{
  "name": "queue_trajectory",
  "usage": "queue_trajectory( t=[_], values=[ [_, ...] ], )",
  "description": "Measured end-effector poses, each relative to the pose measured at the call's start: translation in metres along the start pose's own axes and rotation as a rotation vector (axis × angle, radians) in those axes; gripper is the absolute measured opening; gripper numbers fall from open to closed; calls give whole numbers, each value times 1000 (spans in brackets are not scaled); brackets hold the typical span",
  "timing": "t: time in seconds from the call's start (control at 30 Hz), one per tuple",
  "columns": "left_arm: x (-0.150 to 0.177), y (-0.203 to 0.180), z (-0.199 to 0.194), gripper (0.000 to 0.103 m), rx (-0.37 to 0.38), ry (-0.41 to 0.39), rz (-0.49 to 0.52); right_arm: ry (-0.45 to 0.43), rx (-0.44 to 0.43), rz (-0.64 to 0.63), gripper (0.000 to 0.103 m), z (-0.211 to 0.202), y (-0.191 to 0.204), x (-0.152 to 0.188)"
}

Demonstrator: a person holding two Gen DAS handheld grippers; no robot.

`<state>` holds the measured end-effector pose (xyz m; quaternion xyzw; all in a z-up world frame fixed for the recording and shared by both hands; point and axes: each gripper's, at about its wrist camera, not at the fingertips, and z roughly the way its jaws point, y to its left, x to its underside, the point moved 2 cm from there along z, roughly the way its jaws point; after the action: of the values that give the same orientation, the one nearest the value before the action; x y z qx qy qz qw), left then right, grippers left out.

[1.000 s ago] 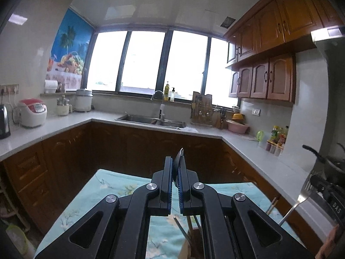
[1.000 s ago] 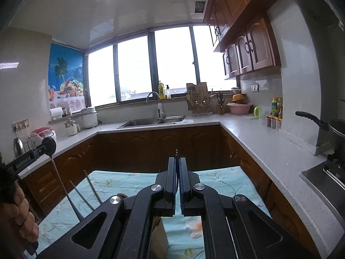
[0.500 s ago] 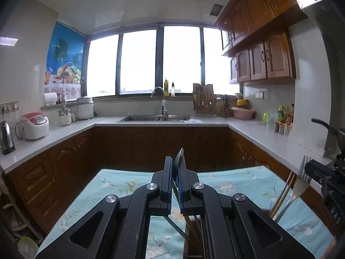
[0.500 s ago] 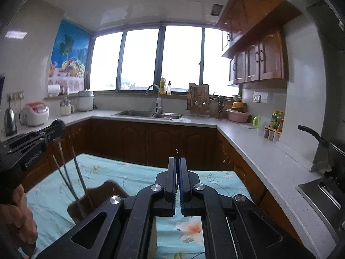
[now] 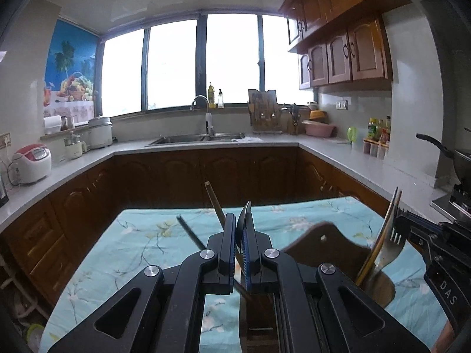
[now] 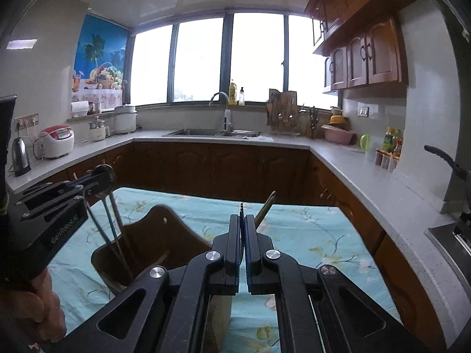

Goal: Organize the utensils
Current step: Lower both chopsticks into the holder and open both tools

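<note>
utensils are what both my grippers carry now: my left gripper (image 5: 241,232) is clamped on the thin edge of a spoon (image 5: 244,214), its bowl poking up between the pads and its handle running down behind the jaws toward the wooden utensil holder (image 5: 329,238). my right gripper (image 6: 243,229) is pinched on a fork (image 6: 241,207), only the tine tips showing above the closed pads in its own view; from the left camera the fork head (image 5: 393,242) hangs right over the holder's right compartment beside a wooden chopstick (image 5: 379,235).

a second ago both cameras looked high across the kitchen and the holder was barely in sight; both have since tipped down and come in over it, so i judge the two pieces are about to be lowered into their slots. the left compartment already has thin dark chopsticks (image 5: 191,232) leaning in it, and the spoon handle seems to be among them, though i cannot tell whether it touches bottom.

the holder stands on a turquoise floral tablecloth (image 5: 141,235). beyond it the dark wood cabinets wrap around under a pale countertop (image 5: 338,150), with a steel sink (image 5: 194,138) below the big windows, a rice cooker (image 5: 32,163) to the left and a pan handle (image 5: 435,144) at the far right.
</note>
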<state>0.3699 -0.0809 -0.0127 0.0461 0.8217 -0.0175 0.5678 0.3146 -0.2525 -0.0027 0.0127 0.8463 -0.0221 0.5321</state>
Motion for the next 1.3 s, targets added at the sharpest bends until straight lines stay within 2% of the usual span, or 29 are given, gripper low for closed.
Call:
queue_trajectory(
  t=[0.43,0.83,1.0,1.07,1.13,1.2,1.3],
  values=[
    [-14,18,2,5,68,64,-16,42,-57,54,5,-3,-5,7],
    [-26,33,5,9,83,88,-36,51,-71,78,9,-4,-7,4],
    [-25,35,4,18,79,93,-52,61,-76,97,9,-4,-10,4],
    [-21,35,3,19,76,94,-57,61,-76,99,9,-5,-10,5],
    [-19,34,1,19,81,95,-64,63,-77,99,11,-6,-10,6],
    [-15,34,-1,19,82,96,-69,60,-74,99,20,-7,-10,6],
    [-14,35,-2,23,80,94,-72,57,-74,103,26,-8,-10,7]
  ],
)
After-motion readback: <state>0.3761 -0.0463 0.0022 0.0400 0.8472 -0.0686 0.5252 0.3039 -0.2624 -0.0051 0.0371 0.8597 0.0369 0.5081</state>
